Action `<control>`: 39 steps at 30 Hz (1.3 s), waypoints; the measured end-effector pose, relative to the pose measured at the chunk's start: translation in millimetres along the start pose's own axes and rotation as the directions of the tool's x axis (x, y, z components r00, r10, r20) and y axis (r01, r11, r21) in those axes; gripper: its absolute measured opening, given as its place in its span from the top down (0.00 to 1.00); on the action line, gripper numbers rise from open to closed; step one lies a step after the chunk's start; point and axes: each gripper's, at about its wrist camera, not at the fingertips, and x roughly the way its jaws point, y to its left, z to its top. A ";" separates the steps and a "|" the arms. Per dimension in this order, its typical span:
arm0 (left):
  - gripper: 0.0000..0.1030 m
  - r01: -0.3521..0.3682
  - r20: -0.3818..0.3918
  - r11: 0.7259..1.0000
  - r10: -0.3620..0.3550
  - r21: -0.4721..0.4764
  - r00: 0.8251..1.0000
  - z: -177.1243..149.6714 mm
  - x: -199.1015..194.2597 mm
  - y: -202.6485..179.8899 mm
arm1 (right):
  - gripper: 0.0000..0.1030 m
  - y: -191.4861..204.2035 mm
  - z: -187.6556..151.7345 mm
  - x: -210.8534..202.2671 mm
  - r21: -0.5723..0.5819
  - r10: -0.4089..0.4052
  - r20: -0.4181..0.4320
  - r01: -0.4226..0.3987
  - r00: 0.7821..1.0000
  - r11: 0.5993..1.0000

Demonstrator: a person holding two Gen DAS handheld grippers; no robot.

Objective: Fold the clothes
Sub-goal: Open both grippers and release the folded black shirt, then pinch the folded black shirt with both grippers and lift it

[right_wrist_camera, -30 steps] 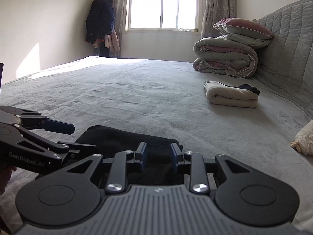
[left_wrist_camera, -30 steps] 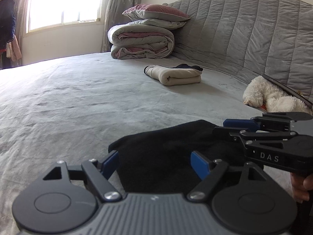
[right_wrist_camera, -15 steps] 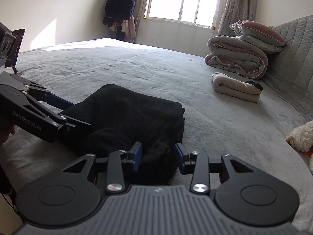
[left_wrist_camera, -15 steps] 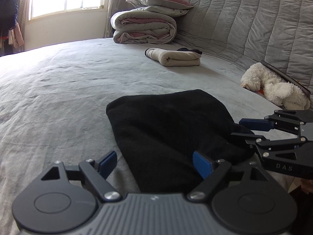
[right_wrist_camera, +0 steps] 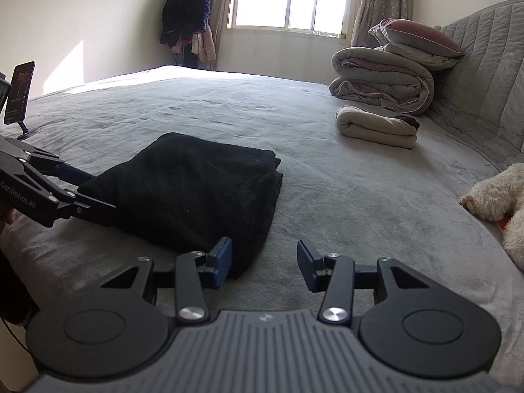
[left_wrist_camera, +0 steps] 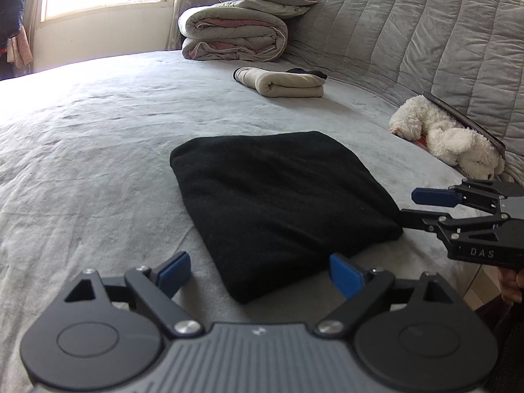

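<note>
Garment work looks nearly finished here: the black garment (left_wrist_camera: 278,203) lies in a compact folded bundle on the grey bed (left_wrist_camera: 98,150), near its front edge. The left gripper (left_wrist_camera: 258,273) hangs just short of the bundle's near corner with its jaws spread wide and nothing between them. The right gripper (right_wrist_camera: 263,262) is also parted and empty, its left pad touching or almost touching the bundle's near edge. Judged from this, the step in hand is letting go and tidying the fold. To do it well, both grippers should back straight away from the cloth, pads clear, so no layer gets dragged open. If the edges need squaring, a light press on top would suit the soft, thick fabric better than a pinch. A folded beige garment (right_wrist_camera: 376,126) lies well apart near the headboard (left_wrist_camera: 409,39), a likely spot for stacking.
</note>
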 end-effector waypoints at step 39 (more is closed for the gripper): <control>0.01 0.384 0.153 0.509 -0.438 -0.770 0.886 16.0 48.9 108.8 | 0.00 -73.1 9.5 33.9 0.790 0.418 0.028 -0.276 0.908 0.547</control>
